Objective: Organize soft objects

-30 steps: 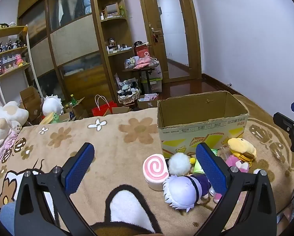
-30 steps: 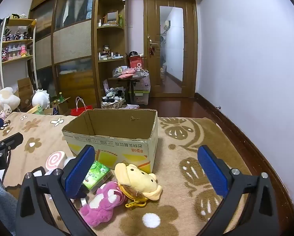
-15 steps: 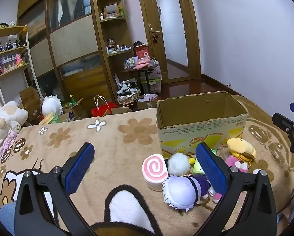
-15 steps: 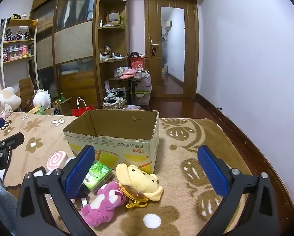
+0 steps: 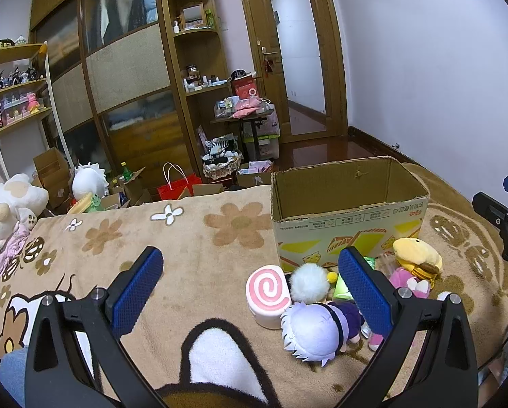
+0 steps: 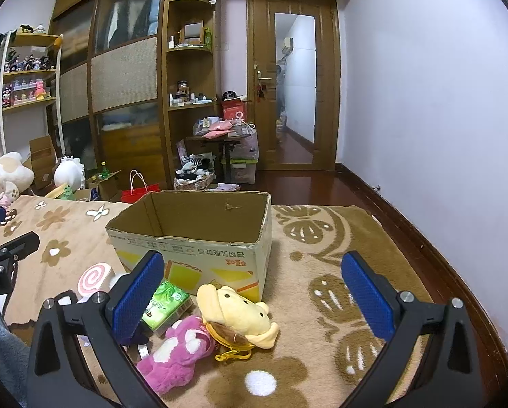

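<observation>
1. Both claws hang above the bed with nothing in them: the left claw (image 5: pixel 250 287) stands wide, and the right claw (image 6: pixel 254 292) stands wide too.
2. The soft toys lie in a cluster on the blanket (image 5: pixel 192 238), just in front of the cardboard box (image 6: pixel 199 227), toward the near edge of the bed. They include a pink swirl roll (image 5: pixel 268 294), a white-haired doll (image 5: pixel 316 329), a white pompom (image 5: pixel 309 282), a yellow plush (image 6: pixel 235 316) and a magenta plush bear (image 6: pixel 177 348).
3. A green tissue pack (image 6: pixel 167 302) lies among them, touching the box's front wall.
4. The box stands upright and open. As far as its inside shows, nothing is in it yet, though its floor near the front wall is hidden.
5. Risk: the toys touch one another, so a wide claw closing on one may catch a neighbour as well and drag it along.
6. Risk: the yellow plush carries a yellow clip (image 6: pixel 233 353) on a loop, which could snag on the magenta bear beside it when lifted.
7. Risk: the box sits on a soft blanket and looks light, so a knock on its rim during a drop could push or tip it.
8. Risk: the claws work close together, and reaching for adjacent toys could make them collide.
</observation>
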A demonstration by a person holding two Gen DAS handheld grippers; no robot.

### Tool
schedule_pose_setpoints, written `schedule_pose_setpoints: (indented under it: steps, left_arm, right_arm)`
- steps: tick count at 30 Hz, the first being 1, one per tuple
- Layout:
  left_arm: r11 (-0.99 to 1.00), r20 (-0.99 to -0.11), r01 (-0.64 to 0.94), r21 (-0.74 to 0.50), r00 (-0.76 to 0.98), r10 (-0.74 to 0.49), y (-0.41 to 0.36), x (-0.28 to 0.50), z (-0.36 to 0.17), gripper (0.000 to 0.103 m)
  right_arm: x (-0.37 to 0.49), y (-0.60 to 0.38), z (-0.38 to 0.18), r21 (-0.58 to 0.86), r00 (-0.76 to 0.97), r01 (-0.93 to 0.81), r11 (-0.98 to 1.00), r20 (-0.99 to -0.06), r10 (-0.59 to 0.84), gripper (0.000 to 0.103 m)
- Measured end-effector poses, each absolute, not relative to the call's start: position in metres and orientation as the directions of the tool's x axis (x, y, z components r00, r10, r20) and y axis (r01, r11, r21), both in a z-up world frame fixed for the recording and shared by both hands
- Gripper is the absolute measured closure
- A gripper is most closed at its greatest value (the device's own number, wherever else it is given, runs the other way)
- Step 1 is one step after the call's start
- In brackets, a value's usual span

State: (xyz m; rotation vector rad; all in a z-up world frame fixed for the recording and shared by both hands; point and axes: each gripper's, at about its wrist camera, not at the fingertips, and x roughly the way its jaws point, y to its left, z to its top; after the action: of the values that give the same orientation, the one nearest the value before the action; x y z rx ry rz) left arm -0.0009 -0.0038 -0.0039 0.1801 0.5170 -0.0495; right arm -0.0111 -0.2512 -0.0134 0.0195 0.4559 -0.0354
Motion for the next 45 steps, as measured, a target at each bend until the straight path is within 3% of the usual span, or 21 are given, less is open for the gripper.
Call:
schedule_pose_setpoints:
  steps: [45]
  left_arm:
    - [0.983,-0.513,0.096,0.158,0.858,-0.001,-0.001,-0.002,-0.014,0.001]
  right_arm:
    - [-0.009,-0.261,-0.015,0.000,0.903,0.092,0.996,-0.421,-0.083,0.000]
